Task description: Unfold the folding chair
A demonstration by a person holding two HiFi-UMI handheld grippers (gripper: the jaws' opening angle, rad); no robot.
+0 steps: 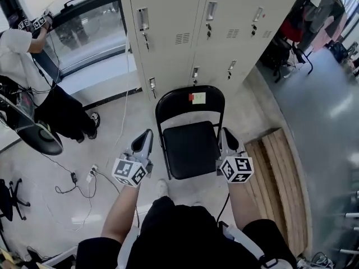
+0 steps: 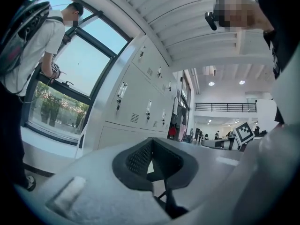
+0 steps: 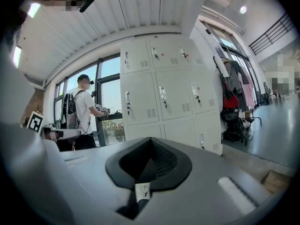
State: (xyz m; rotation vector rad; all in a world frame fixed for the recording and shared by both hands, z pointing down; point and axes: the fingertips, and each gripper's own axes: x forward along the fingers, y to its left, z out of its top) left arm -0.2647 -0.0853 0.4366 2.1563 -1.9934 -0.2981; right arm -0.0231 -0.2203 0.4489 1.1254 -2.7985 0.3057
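Observation:
The black folding chair (image 1: 190, 139) stands unfolded on the floor in front of the lockers, with its seat flat and a small red and yellow sticker on its backrest. In the head view my left gripper (image 1: 147, 134) hangs above the floor to the left of the seat, apart from the chair. My right gripper (image 1: 225, 133) is raised at the seat's right edge, also free of it. Both grippers point level toward the lockers. In both gripper views the jaws meet at the tip with nothing between them: left gripper (image 2: 151, 142), right gripper (image 3: 150, 141).
Grey lockers (image 1: 196, 27) stand right behind the chair. A wooden pallet (image 1: 277, 178) lies on the floor to the right. A person (image 1: 33, 88) stands at the window on the left, next to a black round chair (image 1: 33, 133). Cables and a power strip (image 1: 90, 175) lie left of the chair.

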